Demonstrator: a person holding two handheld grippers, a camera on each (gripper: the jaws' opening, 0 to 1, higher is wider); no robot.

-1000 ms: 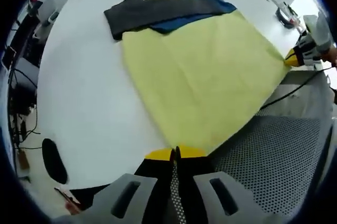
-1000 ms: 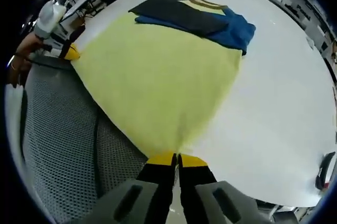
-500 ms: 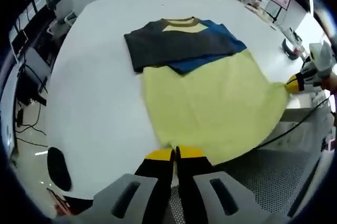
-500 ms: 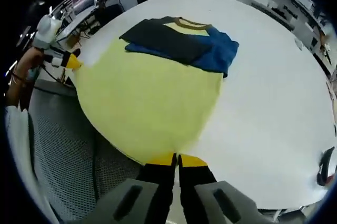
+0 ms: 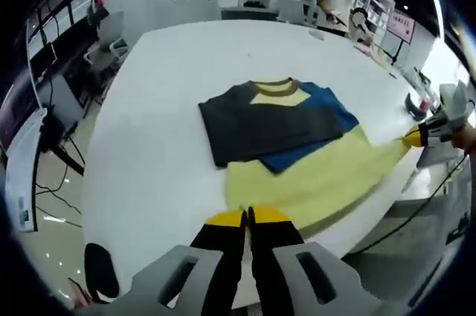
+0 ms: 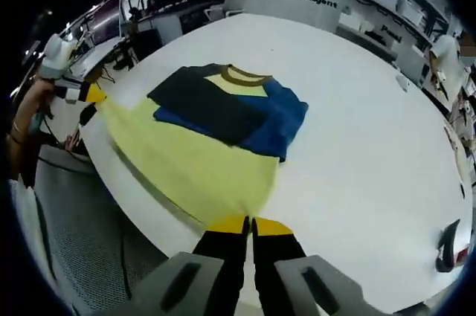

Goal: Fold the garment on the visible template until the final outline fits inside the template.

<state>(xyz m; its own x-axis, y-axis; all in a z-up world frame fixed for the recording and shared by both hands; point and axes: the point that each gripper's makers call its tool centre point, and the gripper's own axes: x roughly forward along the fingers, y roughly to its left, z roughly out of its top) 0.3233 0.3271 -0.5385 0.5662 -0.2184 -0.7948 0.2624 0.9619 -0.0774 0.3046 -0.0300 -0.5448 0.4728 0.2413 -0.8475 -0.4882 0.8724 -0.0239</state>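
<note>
A T-shirt lies on the white table [image 5: 149,130]: pale yellow body [image 5: 312,182], dark grey sleeve [image 5: 256,126] and blue sleeve [image 5: 327,108] folded inward, brown collar [image 5: 274,88]. My left gripper [image 5: 248,215] is shut on one hem corner of the shirt. My right gripper [image 6: 249,223] is shut on the other hem corner, and it appears at the right edge of the left gripper view [image 5: 416,136]. The left gripper also appears at the left of the right gripper view [image 6: 93,93]. The yellow hem [image 6: 193,171] hangs lifted and stretched between the two grippers above the table's near edge.
A dark object [image 5: 100,282] sits near the table's edge and another [image 6: 446,245] at the table's right side. Desks, monitors and chairs [image 5: 108,30] ring the table. A person [image 5: 335,0] stands at the far side. Grey mesh floor [image 6: 82,256] lies below the table edge.
Both grippers have risen and moved toward the collar with the hem, so the visible yellow body has shortened. The folded sleeves have stayed in place.
</note>
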